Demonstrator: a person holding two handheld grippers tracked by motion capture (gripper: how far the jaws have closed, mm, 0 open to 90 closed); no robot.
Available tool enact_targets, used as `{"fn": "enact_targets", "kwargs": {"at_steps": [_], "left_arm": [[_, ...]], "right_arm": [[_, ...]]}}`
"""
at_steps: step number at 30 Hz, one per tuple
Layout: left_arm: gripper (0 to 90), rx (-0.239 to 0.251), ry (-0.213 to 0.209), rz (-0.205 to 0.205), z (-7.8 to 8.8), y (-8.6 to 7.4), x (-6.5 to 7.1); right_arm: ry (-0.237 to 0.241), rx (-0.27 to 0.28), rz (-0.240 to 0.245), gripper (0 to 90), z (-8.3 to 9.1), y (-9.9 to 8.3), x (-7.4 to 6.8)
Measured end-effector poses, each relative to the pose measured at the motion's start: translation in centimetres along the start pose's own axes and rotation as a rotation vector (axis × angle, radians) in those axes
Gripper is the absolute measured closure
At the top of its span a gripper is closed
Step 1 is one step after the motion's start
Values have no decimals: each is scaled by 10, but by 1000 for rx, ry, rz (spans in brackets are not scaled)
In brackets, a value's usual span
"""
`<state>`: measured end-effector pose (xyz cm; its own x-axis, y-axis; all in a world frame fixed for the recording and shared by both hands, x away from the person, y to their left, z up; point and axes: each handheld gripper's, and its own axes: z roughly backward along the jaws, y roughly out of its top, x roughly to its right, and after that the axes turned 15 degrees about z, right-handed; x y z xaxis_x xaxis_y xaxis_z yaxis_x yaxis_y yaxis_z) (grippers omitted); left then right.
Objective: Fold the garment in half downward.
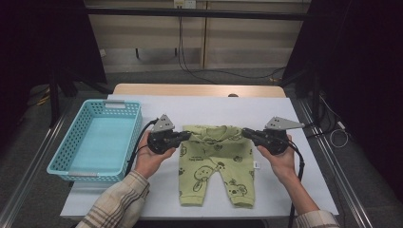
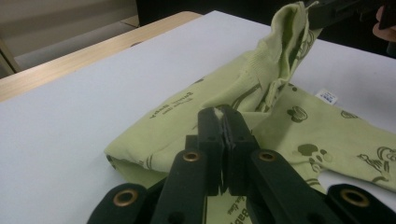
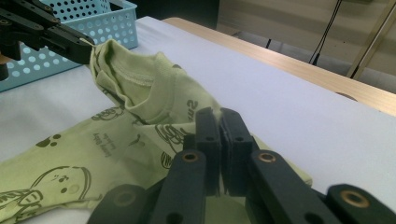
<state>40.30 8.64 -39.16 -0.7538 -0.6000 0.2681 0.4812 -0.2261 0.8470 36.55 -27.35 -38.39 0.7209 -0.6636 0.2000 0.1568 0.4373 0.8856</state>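
A small pair of light green trousers (image 1: 216, 161) with dark cartoon prints lies on the white table, legs toward the person. My left gripper (image 1: 189, 136) is shut on the waistband's left corner, and my right gripper (image 1: 245, 131) is shut on its right corner. In the left gripper view the black jaws (image 2: 223, 116) pinch a fold of green trousers (image 2: 187, 126), and the far corner is lifted by the other gripper (image 2: 327, 11). The right gripper view shows its jaws (image 3: 219, 119) closed on the trousers (image 3: 140, 107), the waistband raised between both grips.
A light blue perforated basket (image 1: 97, 140) stands at the table's left, beside the left hand. White tabletop (image 1: 214, 107) lies bare behind the trousers, ending at a wooden strip (image 1: 199, 89). A small white label (image 1: 255, 165) sticks out of the trousers' right side.
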Motion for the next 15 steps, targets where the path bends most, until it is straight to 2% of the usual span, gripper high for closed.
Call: {"fn": "enact_targets", "kwargs": {"at_steps": [6,9,10,15], "left_arm": [[881,0,1,-4,7,-3,4],[881,-2,-5,-6,9,-8,7],[881,-16,-9,-20,10,-11,9],[881,-15,-27,-20,12,-13,13]], "right_arm": [[14,-7,17,876,5,-1,-9],[25,-7,24,876,7,-2,-12],[29,-10,27,876,8,-4,-15],[33,-13,25,876,12,-6,-17]]}}
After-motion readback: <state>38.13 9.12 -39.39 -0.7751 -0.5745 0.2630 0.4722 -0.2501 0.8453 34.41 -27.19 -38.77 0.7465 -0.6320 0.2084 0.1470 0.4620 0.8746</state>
